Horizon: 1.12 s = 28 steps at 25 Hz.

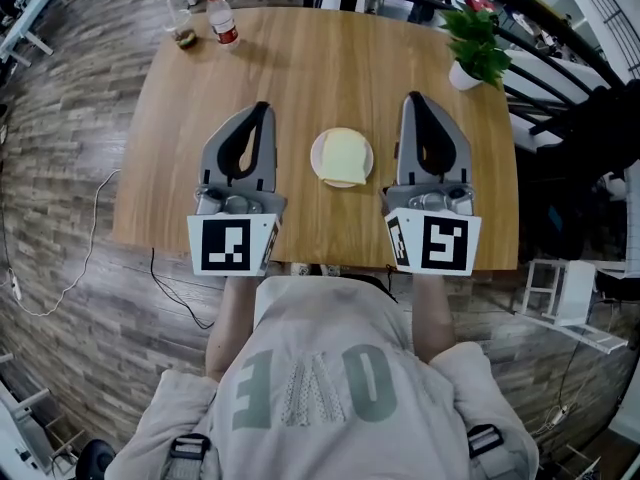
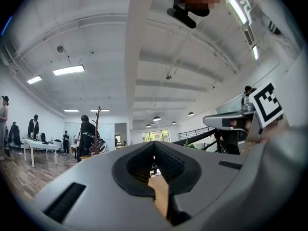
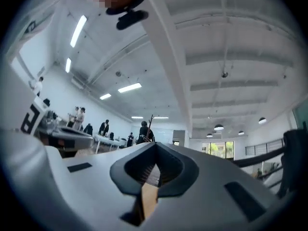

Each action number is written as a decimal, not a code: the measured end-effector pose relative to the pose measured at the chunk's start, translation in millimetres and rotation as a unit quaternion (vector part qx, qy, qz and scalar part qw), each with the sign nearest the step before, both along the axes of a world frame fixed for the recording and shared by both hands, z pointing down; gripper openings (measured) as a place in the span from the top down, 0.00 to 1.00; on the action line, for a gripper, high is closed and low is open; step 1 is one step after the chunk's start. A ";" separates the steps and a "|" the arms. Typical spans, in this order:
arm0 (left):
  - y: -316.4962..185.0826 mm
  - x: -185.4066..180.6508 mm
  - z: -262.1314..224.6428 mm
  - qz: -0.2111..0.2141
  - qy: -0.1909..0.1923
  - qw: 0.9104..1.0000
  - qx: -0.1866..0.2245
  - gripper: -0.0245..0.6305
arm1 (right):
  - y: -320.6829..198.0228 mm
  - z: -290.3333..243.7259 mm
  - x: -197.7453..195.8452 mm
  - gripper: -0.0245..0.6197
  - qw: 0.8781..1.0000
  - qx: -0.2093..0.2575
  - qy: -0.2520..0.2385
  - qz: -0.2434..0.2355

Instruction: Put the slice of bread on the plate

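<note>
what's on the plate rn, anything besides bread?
Only one slice of bread lies flat on the white plate, covering most of it. A strip of rim shows, mainly at the left. The plate's middle is hidden under the slice, so anything beneath can't be seen.

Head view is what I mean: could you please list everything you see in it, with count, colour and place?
table: 1, light brown wood, centre
plate: 1, white, mid-table between the tools
bread: 1 slice, pale yellow, on the plate
bottle: 1, clear with red label, far left of the table
glass: 1, clear, left of the bottle
plant: 1, green in a white pot, far right corner
cable: 1, white, on the floor at left
left tool: 1, grey, shut, empty, left of the plate
right tool: 1, grey, shut, empty, right of the plate
shirt: 1, beige, bottom
</note>
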<state>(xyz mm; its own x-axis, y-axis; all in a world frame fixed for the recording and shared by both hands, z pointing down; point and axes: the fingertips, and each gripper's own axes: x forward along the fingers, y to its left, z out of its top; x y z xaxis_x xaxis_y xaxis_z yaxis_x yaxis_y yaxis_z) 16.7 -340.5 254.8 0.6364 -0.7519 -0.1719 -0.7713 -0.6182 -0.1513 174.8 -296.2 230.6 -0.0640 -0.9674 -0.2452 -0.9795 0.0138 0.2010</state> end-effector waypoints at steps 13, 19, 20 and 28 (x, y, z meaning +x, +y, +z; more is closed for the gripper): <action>4.8 9.4 -9.3 0.017 0.001 1.000 0.014 0.95 | 34.9 52.6 28.4 0.94 0.994 -0.064 -0.065 0.054; 6.0 15.2 -9.0 0.024 -0.001 1.000 0.014 0.95 | 34.8 54.2 30.4 0.94 0.994 -0.070 -0.052 0.062; 6.4 15.5 -8.8 0.024 -0.001 1.000 0.014 0.95 | 34.7 54.4 29.5 0.94 0.994 -0.070 -0.050 0.061; 7.0 15.1 -9.9 0.020 0.001 1.000 0.017 0.95 | 32.9 54.3 27.7 0.94 0.995 -0.072 -0.039 0.057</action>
